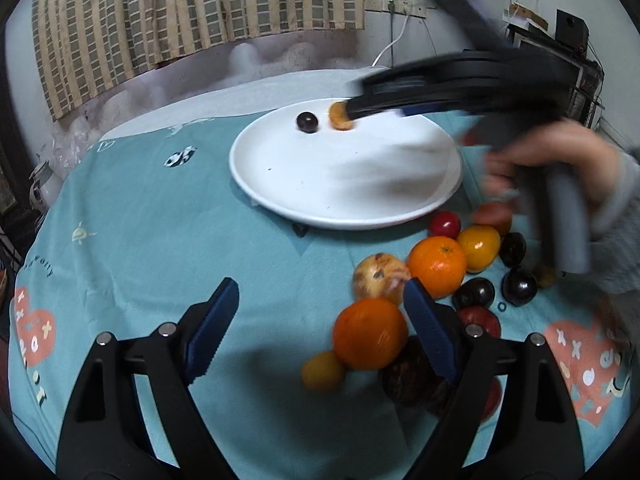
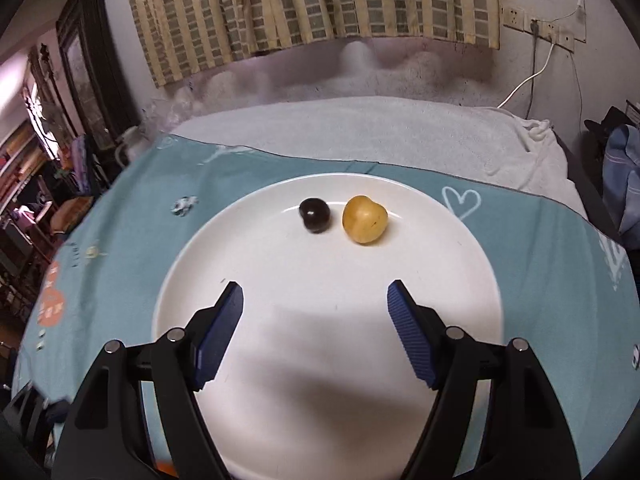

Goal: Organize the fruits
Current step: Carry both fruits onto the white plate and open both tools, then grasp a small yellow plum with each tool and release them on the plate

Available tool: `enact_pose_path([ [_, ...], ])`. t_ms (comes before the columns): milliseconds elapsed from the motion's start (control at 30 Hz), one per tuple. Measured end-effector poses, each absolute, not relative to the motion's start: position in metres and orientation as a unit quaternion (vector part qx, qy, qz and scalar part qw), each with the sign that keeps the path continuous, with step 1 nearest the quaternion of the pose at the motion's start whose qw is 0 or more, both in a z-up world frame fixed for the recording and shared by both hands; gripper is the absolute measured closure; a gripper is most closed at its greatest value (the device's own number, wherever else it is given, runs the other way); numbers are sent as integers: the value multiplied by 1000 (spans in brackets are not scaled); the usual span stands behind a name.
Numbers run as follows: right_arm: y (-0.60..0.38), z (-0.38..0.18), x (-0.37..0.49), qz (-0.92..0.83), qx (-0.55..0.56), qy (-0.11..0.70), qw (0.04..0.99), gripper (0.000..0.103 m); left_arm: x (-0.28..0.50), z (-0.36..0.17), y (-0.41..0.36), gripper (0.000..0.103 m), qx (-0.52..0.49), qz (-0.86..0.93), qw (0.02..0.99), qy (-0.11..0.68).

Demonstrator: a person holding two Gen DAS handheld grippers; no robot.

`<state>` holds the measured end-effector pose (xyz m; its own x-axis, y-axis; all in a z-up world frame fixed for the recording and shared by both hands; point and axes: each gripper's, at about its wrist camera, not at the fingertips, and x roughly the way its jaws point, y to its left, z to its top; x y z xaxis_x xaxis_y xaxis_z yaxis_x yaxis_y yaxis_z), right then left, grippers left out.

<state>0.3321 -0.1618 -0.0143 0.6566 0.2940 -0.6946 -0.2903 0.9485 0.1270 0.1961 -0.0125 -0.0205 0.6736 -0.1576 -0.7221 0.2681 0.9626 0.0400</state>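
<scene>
Ahead of the fingers, a striped curtain [image 2: 312,4] hanging over a white towel [image 2: 360,128]. Up right, wall sockets [image 2: 536,26] with a white cable [image 2: 528,80] trailing down. Far left, a dark cabinet [image 2: 86,64].

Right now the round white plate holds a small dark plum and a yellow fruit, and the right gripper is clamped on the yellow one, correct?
Not clamped. In the right wrist view the right gripper is open, short of the yellow fruit, which lies on the round white plate beside the small dark plum.

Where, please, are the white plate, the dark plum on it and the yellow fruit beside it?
white plate [image 2: 280,360], right wrist view, bare centre.
dark plum [image 2: 315,215], right wrist view, top surface.
yellow fruit [image 2: 365,219], right wrist view, middle of skin.
</scene>
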Motion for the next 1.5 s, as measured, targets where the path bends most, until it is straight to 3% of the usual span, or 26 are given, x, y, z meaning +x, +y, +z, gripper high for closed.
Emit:
enact_pose_path([
  [167,-202,-14,239,119,-44,354,926,27,178,-27,2,14,53,-105,912,392],
  [367,-244,-36,147,114,24,325,939,27,154,-37,3,14,65,-91,916,385],
  [567,-241,-57,133,109,27,345,932,27,149,-47,8,15,69,-82,913,393],
  [667,-243,-57,134,107,34,347,931,27,156,-55,8,29,69,-88,906,408],
  [733,-244,-58,135,104,36,351,930,27,163,-61,7,53,64,-105,899,421],
  [1133,-242,-65,136,101,28,365,925,27,185,-66,-4,59,63,-138,892,426],
  [1167,-242,-66,137,100,27,366,925,27,184,-66,-5,61,66,-138,892,425],
  [1233,-242,-67,136,98,25,367,925,27,181,-65,-8,75,73,-145,892,422],
  [1500,-240,-78,144,94,12,392,915,42,173,-65,-12,77,84,-148,893,417],
])
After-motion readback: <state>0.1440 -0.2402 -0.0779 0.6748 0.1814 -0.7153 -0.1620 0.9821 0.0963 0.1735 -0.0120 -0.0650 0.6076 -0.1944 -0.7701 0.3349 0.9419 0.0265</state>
